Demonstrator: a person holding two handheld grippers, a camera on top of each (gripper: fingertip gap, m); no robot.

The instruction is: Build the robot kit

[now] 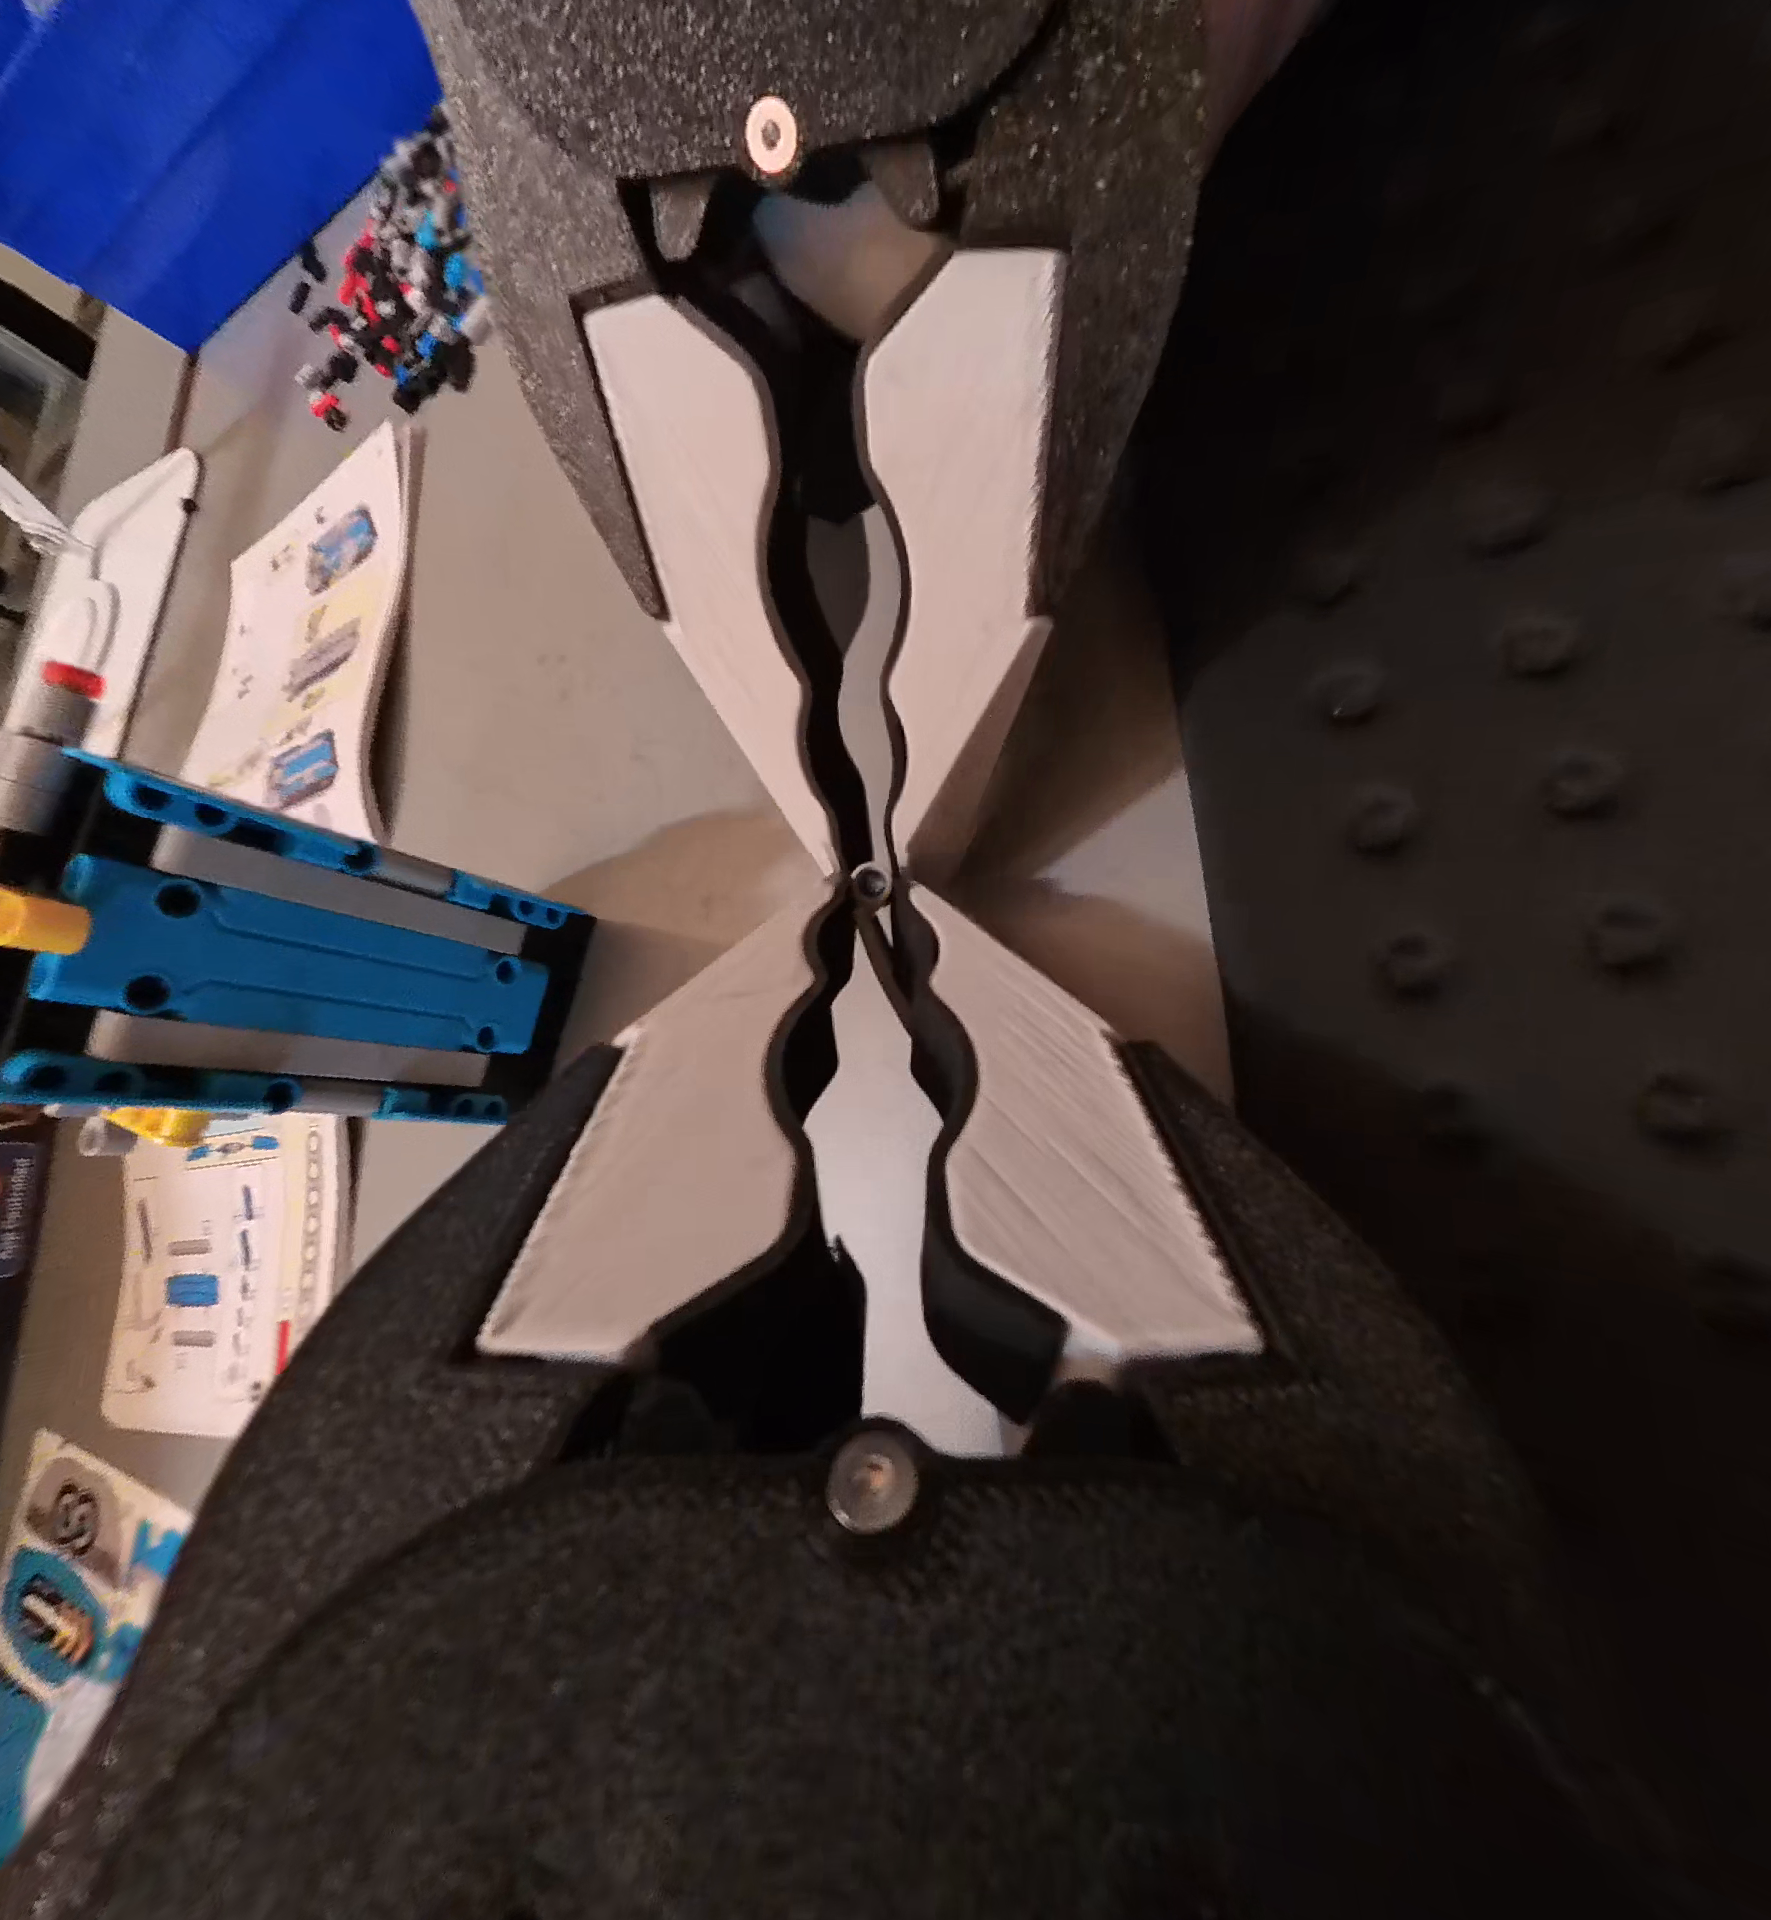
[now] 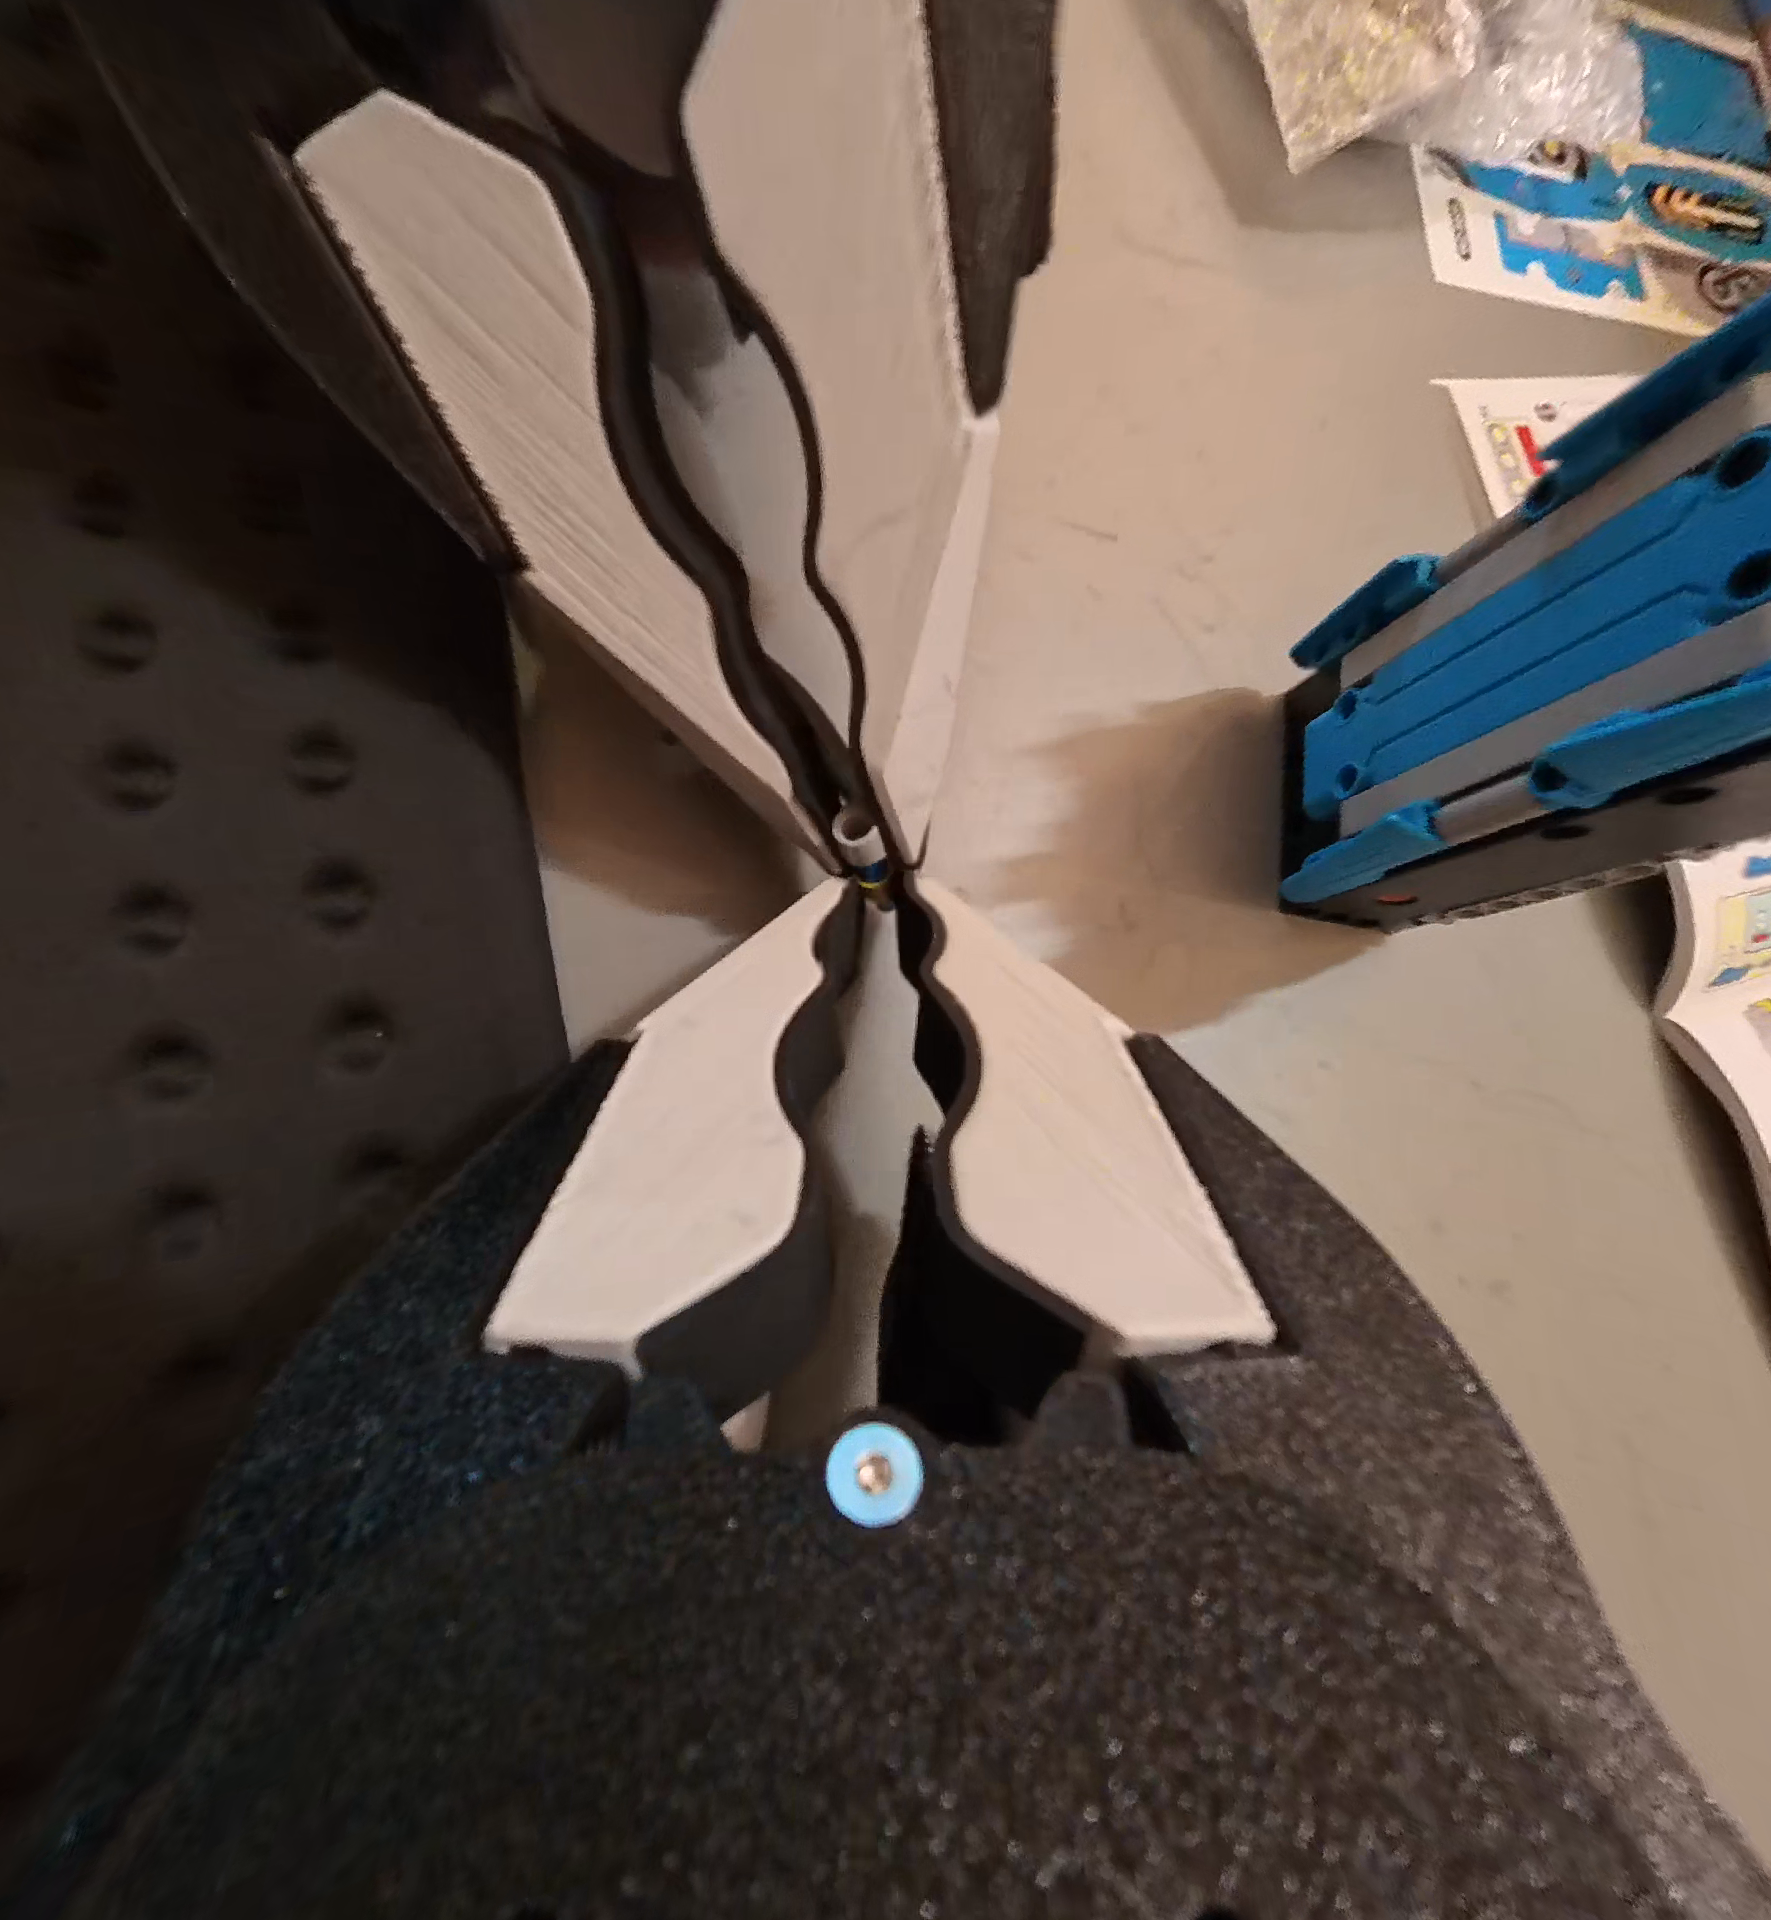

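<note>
Claws tip to tip, left claw (image 1: pixel 873 902) pinching small dark pin (image 1: pixel 873 883), right claw (image 2: pixel 876 896) pinching pale peg (image 2: pixel 853 828)

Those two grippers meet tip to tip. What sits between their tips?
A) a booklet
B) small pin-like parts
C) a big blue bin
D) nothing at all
B: the left gripper is shut on a small dark pin, and the right gripper pinches a tiny part with blue and yellow bands, tip to tip above the table.
</note>
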